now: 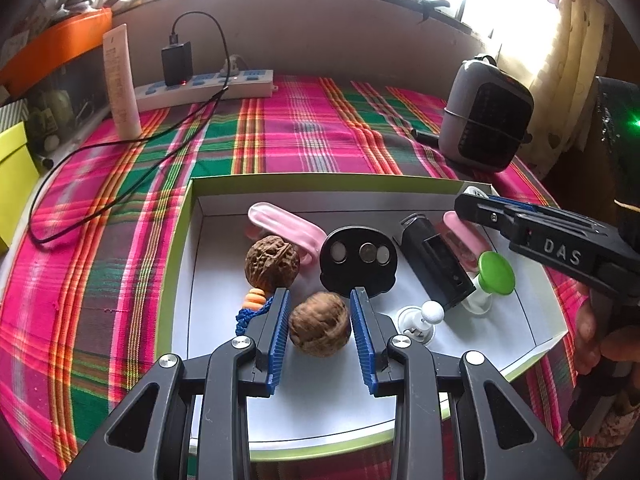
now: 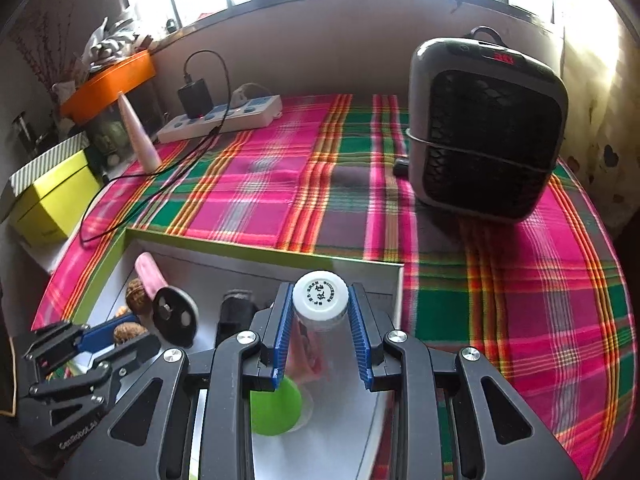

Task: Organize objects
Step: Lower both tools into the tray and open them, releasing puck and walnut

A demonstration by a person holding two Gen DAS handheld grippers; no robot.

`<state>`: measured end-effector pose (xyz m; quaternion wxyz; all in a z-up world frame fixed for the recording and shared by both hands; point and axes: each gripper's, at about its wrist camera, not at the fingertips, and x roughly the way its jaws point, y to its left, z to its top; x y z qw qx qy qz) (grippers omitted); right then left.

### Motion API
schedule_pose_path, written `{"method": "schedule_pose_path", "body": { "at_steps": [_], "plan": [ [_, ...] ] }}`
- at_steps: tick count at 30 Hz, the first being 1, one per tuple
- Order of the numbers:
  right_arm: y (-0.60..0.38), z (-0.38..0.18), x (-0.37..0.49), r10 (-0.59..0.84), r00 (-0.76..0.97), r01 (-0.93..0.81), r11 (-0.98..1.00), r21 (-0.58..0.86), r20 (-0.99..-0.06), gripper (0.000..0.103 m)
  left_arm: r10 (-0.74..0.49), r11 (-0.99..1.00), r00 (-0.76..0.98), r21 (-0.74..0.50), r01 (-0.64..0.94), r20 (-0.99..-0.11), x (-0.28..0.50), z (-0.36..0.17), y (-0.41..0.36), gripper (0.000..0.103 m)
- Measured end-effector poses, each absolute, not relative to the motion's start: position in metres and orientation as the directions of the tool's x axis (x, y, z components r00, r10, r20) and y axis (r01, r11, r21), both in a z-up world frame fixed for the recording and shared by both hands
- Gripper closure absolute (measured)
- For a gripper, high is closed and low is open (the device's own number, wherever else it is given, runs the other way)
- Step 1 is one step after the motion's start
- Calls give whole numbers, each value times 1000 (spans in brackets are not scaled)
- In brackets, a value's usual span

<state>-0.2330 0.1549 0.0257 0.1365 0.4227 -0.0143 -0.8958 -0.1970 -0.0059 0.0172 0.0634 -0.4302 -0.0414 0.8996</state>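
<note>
A shallow green-rimmed white tray (image 1: 188, 216) lies on the plaid cloth. In it are two walnuts, a pink case (image 1: 286, 226), a black disc with metal studs (image 1: 358, 260), a black block (image 1: 434, 268), a green-topped peg (image 1: 496, 274) and a white ball peg (image 1: 432, 314). My left gripper (image 1: 320, 300) stands around the near walnut (image 1: 320, 330), its blue pads close beside it. The far walnut (image 1: 272, 262) has an orange bead and blue cord. My right gripper (image 2: 320, 300) is shut on a white-capped clear bottle (image 2: 320, 294) above the tray's right end.
A grey fan heater (image 2: 486, 128) stands at the back right. A white power strip (image 1: 208, 86) with a black charger and trailing cable lies at the back left. A white tube (image 1: 120, 84) and a yellow box (image 2: 52, 196) are at the left.
</note>
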Motion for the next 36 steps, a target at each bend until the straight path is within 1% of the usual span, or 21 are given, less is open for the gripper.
{"method": "schedule_pose_path", "body": {
  "at_steps": [21,27,31,36],
  "plan": [
    [157,25,-236,-261,-594,215,-963,163,-761,74,163,-986,-617,-142,-84,-770,-197,16,-4,74],
    [157,25,-236,-259,-594,205,-964,167,-762,74,172,-985,-619,-150,-88,-766,-196,18,-4,71],
    [158,24,-235,-261,-591,205,-964,171,-763,73,176,-984,-621,-155,-89,-764,-195,19,-5,68],
    [157,24,-234,-262,-591,208,-963,170,-763,69,176,-984,-627,-156,-87,-759,-194,21,-4,67]
  ]
}}
